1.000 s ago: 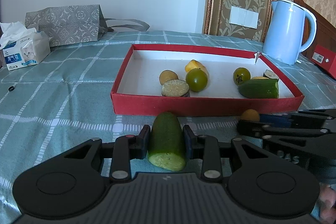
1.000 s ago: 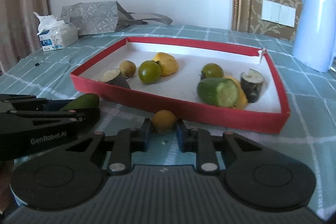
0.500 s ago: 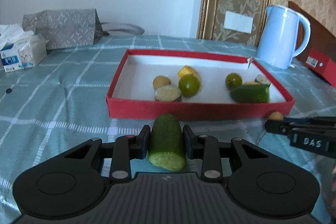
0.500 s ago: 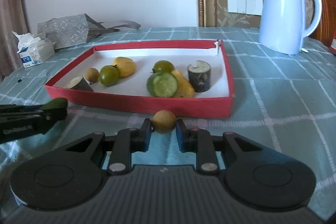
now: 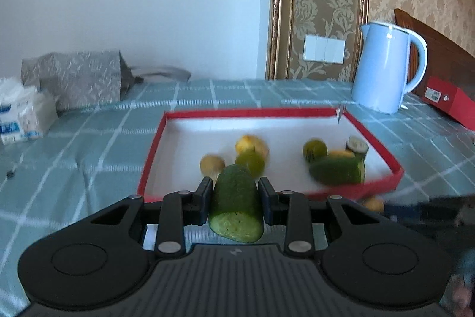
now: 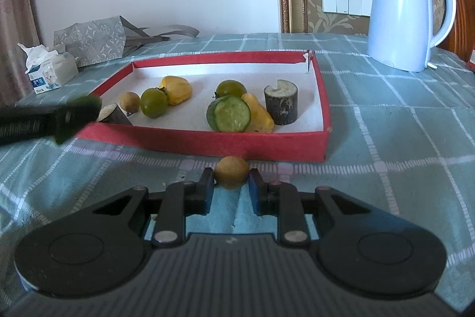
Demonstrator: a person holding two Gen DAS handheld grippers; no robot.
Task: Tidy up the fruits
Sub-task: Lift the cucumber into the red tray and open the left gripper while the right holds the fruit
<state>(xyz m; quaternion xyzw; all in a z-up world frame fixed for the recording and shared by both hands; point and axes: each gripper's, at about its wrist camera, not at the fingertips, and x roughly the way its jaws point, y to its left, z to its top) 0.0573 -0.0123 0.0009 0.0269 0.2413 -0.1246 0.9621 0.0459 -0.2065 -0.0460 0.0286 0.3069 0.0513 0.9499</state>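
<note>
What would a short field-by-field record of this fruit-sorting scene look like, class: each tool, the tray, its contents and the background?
left tool: shut on cucumber half, raised before the tray
right tool: around small brown fruit, grip unclear
tray: red rim, white floor, on checked tablecloth
tray contents: green tomatoes, yellow pieces, another cucumber piece, dark cut stubs
background: blue kettle, tissue pack, grey bag
</note>
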